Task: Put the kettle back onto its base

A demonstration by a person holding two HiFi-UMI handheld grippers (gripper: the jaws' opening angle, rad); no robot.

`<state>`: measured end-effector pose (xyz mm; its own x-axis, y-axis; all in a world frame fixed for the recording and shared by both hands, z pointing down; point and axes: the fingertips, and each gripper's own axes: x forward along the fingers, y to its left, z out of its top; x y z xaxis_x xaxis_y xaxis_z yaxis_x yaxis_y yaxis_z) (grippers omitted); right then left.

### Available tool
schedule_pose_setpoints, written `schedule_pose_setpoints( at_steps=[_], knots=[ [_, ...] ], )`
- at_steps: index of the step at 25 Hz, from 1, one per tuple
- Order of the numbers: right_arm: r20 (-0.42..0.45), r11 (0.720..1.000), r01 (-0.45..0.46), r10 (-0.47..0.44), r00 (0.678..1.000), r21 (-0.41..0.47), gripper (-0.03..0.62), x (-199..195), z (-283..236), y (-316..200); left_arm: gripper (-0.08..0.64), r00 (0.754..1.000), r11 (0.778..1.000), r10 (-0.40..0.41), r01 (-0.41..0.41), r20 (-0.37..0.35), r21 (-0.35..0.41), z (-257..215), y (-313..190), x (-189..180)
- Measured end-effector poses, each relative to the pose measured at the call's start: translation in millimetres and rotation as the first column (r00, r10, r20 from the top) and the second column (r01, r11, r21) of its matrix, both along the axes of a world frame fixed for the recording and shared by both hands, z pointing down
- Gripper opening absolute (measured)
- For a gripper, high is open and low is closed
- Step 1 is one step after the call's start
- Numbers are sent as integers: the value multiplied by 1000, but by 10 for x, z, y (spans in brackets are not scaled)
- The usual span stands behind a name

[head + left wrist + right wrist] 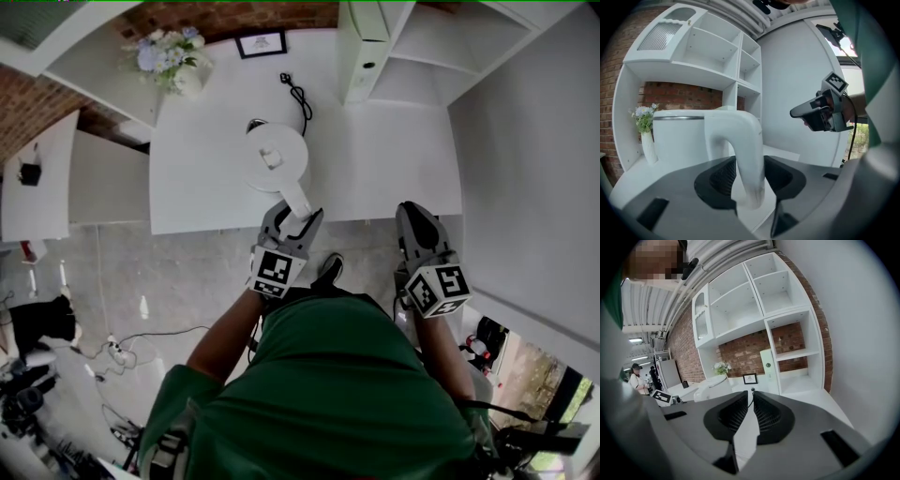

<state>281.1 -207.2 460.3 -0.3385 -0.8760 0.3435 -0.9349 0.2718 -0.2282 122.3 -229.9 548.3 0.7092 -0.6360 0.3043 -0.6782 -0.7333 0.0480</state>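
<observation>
A white kettle (272,157) stands on the white table (394,159), its handle (295,195) pointing at the near edge. Its base is hidden under it; a black cord (298,94) lies behind. My left gripper (298,214) straddles the handle: in the left gripper view the handle (745,140) runs down between the pads (719,176), which stand apart from it, so my left gripper (747,176) is open. My right gripper (412,208) hovers at the table's near edge, right of the kettle, shut and holding nothing (751,401).
A vase of flowers (173,61) and a small picture frame (261,43) stand at the back of the table. A white shelf unit (412,42) rises at the back right beside a white wall. Cables lie on the floor (122,352) at the left.
</observation>
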Motion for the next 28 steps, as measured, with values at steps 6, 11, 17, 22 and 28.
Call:
schedule_pose_setpoints(
  at_steps=[6,11,17,22,28],
  knots=[
    [8,1000,9,-9,1000,16,57,-139,-51,-71,196,999,1000,24,-24,26,-19,35,112,-198],
    [18,999,19,-19,1000,33,55,-344,-116,-141,207,999,998,33,-31,40,-62,70,230,-520],
    [32,997,29,-31,999,77,51,-654,-233,-239,206,997,996,-73,75,34,-52,-116,182,-1126],
    [-31,988,41,-37,999,148,49,-918,-402,-311,204,981,981,-195,195,-7,-5,-502,41,-1687],
    [-90,969,35,-13,996,246,39,-1069,-640,-314,135,936,934,-348,351,-52,64,-980,-126,-2272]
  ],
)
